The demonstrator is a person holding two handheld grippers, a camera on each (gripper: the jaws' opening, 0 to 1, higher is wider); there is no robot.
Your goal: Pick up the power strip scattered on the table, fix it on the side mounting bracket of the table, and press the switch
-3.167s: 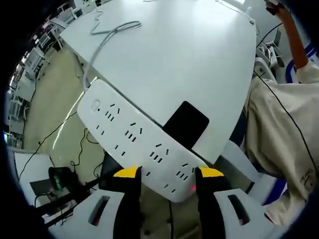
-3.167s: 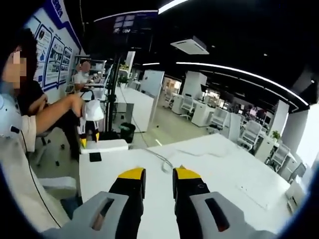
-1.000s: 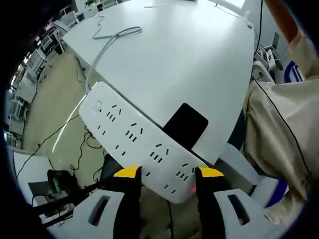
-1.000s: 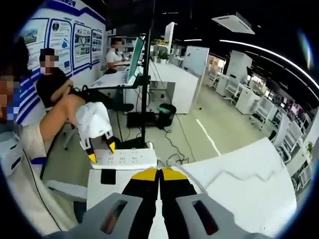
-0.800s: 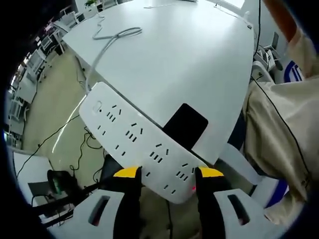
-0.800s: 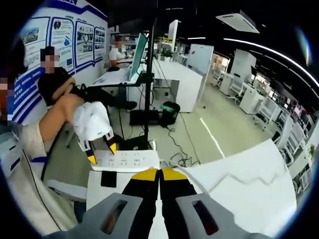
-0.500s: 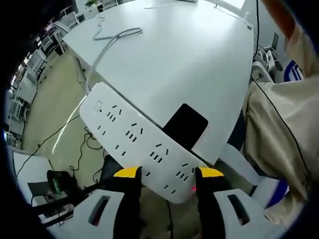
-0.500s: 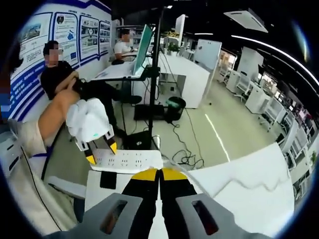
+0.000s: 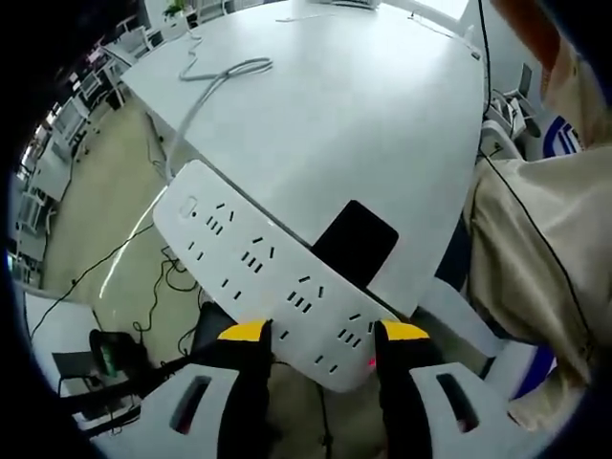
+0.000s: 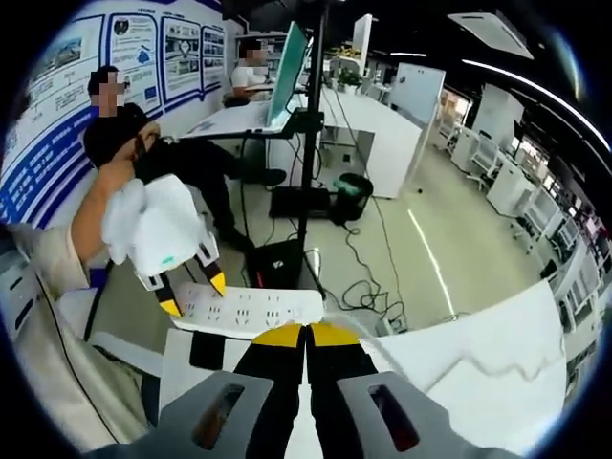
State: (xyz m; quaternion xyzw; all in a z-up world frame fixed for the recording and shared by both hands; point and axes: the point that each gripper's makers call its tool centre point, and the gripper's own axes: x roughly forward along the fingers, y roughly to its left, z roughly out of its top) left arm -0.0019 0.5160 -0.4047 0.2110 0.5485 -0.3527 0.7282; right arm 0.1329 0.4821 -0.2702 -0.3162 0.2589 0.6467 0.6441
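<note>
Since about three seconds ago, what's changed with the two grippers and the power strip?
The right gripper closed: its jaws stood apart three seconds ago and are now shut together on nothing. Its view also swung toward the left gripper and the power strip. The left gripper kept the same hold on the strip's end, at the table edge beside the black bracket.

the right gripper (image 10: pixel 306 335) rises from the bottom of its view with its yellow-tipped jaws pressed together and nothing between them, above the white table (image 10: pixel 459 354). just beyond them the white power strip (image 10: pixel 251 308) lies along the table's edge, next to a black rectangle (image 10: pixel 207 350), with the left gripper (image 10: pixel 189 293) closed on its left end. behind stand a black monitor stand (image 10: pixel 308 143) and seated people (image 10: pixel 134 143).
</note>
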